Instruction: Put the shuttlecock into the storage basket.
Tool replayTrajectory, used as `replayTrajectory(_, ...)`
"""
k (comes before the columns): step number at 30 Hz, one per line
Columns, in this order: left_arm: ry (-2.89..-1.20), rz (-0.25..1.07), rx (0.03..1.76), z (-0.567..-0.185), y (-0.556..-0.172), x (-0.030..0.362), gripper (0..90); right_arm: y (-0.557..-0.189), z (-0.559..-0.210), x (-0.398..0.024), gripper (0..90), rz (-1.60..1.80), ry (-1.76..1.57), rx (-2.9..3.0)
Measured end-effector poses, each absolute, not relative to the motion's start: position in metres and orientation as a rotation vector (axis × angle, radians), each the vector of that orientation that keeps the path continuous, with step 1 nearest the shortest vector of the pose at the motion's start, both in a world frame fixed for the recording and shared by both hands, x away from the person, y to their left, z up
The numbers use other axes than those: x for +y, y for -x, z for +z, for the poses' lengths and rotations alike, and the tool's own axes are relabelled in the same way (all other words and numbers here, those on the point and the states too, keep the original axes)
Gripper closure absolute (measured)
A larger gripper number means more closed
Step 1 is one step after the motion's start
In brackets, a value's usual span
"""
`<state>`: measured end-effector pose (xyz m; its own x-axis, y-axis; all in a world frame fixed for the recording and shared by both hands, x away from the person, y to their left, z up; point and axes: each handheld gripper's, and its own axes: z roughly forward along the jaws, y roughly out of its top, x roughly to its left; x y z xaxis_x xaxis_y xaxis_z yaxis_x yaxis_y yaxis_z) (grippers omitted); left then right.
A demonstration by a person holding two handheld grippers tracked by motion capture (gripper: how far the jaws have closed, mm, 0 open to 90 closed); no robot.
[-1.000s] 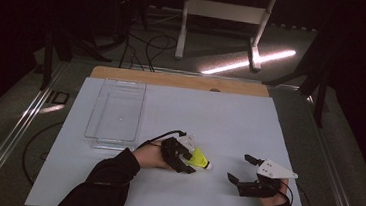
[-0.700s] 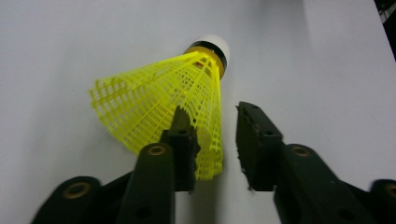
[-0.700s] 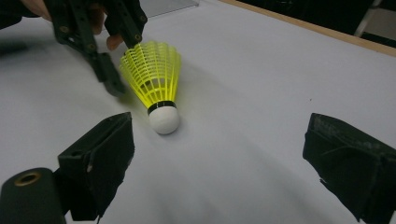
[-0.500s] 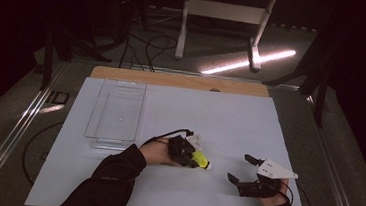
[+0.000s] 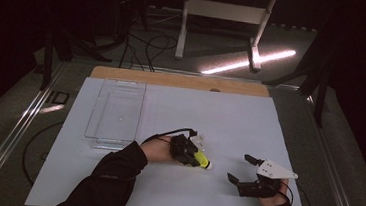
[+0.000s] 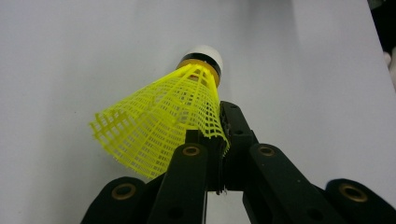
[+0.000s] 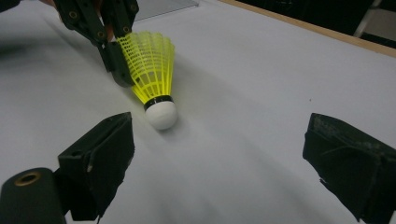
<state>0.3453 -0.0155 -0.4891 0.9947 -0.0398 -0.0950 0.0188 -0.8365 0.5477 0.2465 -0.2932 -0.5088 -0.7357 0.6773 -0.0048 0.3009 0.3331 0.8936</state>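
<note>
Your left gripper (image 5: 192,153) has just been closing, and its jaws now pinch the rim of the shuttlecock's (image 6: 173,112) yellow skirt, the mesh caught between the pads and crumpled a little at the bite. From that grip the shuttlecock runs away from the jaws, long axis slanting down to the sheet (image 5: 210,115), its white cork tip (image 7: 161,114) resting on or just above the surface; you cannot tell which. Your right gripper (image 5: 245,169) waits with jaws wide and nothing between them, near the cork end and aimed at it, yet the left hand already has the shuttlecock. The clear tray (image 5: 118,108) lies up the table on the left hand's side, well apart from the right. The skirt is a bright yellow plastic lattice, with a dark and gold band above the rounded white cork; it looks light and springy, so the pinched rim may flex.
</note>
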Motion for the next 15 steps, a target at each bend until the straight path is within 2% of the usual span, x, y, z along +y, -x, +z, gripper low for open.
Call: replayTrajectory(15,-2.616,-0.133,-0.05,-0.461,-0.347,-0.003,89.5,-0.247,-0.509,-0.293,9.1,1.368,-0.863,2.226)
